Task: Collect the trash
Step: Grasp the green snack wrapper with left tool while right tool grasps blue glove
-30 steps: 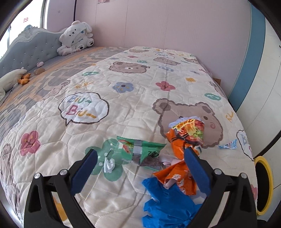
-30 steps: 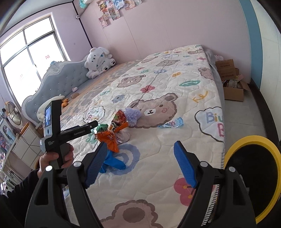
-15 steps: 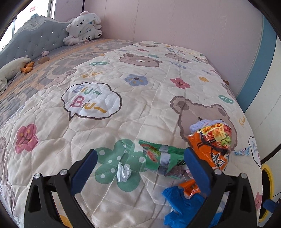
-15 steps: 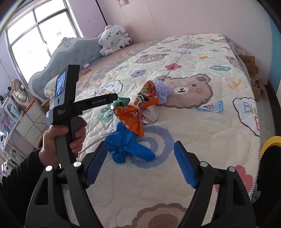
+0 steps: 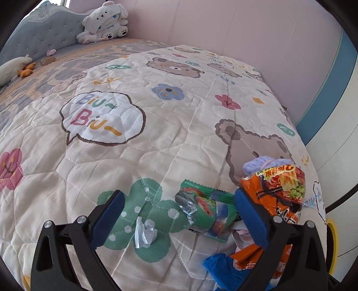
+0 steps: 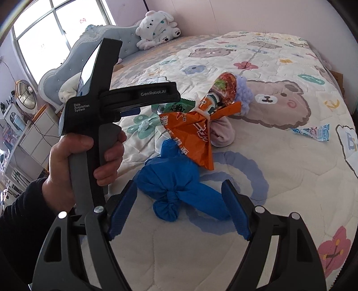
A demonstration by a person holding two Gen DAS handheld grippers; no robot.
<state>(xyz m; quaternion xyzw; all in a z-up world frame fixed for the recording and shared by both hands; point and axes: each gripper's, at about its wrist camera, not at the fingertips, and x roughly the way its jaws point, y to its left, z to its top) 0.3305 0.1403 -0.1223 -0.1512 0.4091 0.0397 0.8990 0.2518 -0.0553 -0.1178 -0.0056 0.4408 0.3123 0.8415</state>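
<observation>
Trash lies on a patterned quilt. In the left wrist view my open left gripper (image 5: 179, 215) hovers over a green wrapper (image 5: 207, 212) and a small crumpled clear scrap (image 5: 144, 231). An orange noodle packet (image 5: 279, 192) stands at its right finger, with a blue knotted bag (image 5: 220, 268) below. In the right wrist view my open right gripper (image 6: 179, 210) sits just before the blue knotted bag (image 6: 174, 185); the orange packet (image 6: 197, 132), a pink bundle (image 6: 221, 132) and a small blue wrapper (image 6: 313, 132) lie beyond. The left gripper's body (image 6: 107, 105) is held at left.
A white plush toy (image 5: 104, 20) sits by the grey headboard (image 5: 33, 38). A lilac knitted piece (image 6: 242, 91) lies behind the orange packet. A yellow-rimmed bin (image 5: 331, 246) stands off the bed's right edge. Shelves and a fan (image 6: 24, 94) stand at far left.
Both grippers have moved closer to the trash pile. The right gripper now reaches the blue bag; the left is nearer the green wrapper. Both stay open.
</observation>
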